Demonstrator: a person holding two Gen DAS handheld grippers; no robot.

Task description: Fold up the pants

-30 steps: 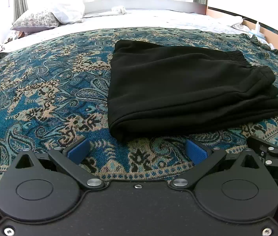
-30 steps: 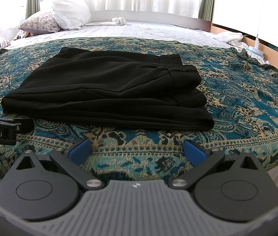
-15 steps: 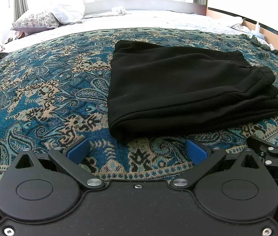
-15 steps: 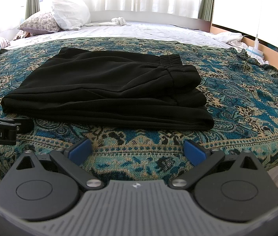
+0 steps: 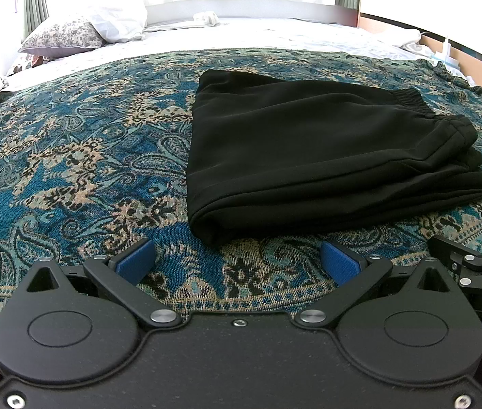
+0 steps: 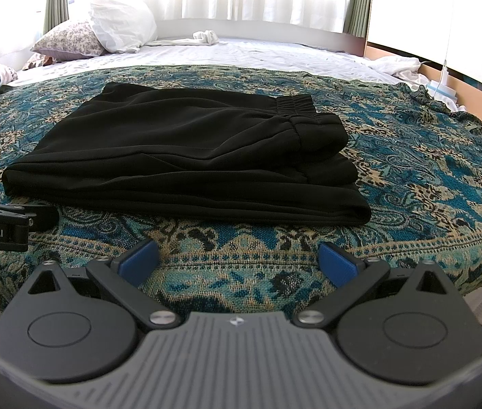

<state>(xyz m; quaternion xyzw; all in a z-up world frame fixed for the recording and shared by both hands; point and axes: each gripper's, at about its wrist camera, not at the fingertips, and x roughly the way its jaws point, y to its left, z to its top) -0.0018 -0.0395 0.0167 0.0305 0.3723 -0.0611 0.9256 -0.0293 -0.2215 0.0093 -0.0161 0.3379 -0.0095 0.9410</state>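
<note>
- Nothing has changed over the last second: pants [image 5: 329,160] unmoved, lying folded in a compact stack on the patterned bedspread [image 5: 70,156].
- Left tool [image 5: 237,260] and right tool [image 6: 237,260] both spread wide, empty, short of the near edge.
- Folding looks finished.
- No containers visible.

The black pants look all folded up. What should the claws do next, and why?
Probably just back away. The pants lie in a neat stack on the patterned bedspread, and both the left claw and right claw are open, holding nothing, short of the cloth.
</note>
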